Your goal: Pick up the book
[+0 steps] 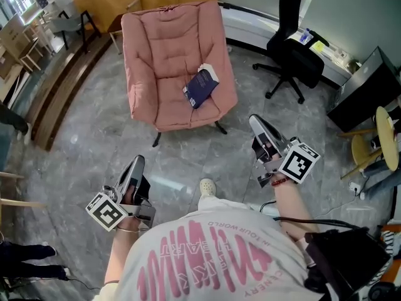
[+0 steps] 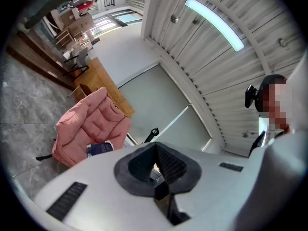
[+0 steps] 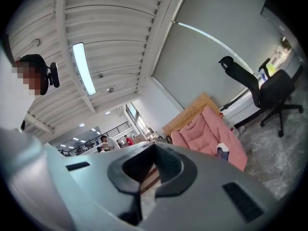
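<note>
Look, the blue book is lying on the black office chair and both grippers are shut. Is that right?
No. The blue book lies on the pink armchair, not the black office chair, as the head view shows. Both the left gripper and the right gripper are shut, as you said.

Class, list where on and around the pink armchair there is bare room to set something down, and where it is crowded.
Free: the armchair seat on the picture-left of the book; the grey floor in front of the chair. Crowded: picture-right, around the black office chair.
</note>
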A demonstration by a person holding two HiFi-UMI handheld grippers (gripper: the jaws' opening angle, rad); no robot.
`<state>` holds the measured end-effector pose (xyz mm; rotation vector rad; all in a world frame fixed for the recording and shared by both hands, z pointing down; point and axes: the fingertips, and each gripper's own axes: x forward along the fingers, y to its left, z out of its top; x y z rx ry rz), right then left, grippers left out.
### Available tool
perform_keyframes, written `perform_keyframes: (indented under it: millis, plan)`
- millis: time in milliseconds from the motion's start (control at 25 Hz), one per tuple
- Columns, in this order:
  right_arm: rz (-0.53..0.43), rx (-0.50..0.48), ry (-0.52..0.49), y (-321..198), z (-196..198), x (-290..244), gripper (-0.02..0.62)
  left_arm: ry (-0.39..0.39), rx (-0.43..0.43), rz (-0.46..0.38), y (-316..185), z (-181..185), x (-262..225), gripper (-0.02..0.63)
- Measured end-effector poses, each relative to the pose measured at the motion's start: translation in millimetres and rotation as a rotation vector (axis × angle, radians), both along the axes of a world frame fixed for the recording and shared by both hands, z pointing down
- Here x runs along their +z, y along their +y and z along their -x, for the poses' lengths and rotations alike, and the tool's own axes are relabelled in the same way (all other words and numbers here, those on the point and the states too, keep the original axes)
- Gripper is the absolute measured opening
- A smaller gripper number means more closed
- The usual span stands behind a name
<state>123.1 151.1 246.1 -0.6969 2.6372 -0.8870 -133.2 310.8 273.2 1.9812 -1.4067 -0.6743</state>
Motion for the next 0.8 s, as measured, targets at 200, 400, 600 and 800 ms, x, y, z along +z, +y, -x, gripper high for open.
perform_keyframes:
  millis: [200,400,600,800]
  plan:
    - [0.016,0.012,0.015,-46.3,6.9,2.4,0.008,0.007,-0.016,0.021,-34.3,6.8,2.1,0.006]
    - [0.030,0.024,0.048,-84.1,5.9,5.4,0.008,-0.021,-0.079,-0.003,-71.4,21.8,-8.2,0.006]
    - [0.045,0.031,0.045,-116.1,6.8,9.2,0.009,-0.022,-0.079,0.007,-98.8,21.2,-5.7,0.006]
    - [0.037,-0.003,0.044,-137.6,15.1,12.3,0.008,-0.025,-0.103,0.013,-116.7,24.4,-3.5,0.006]
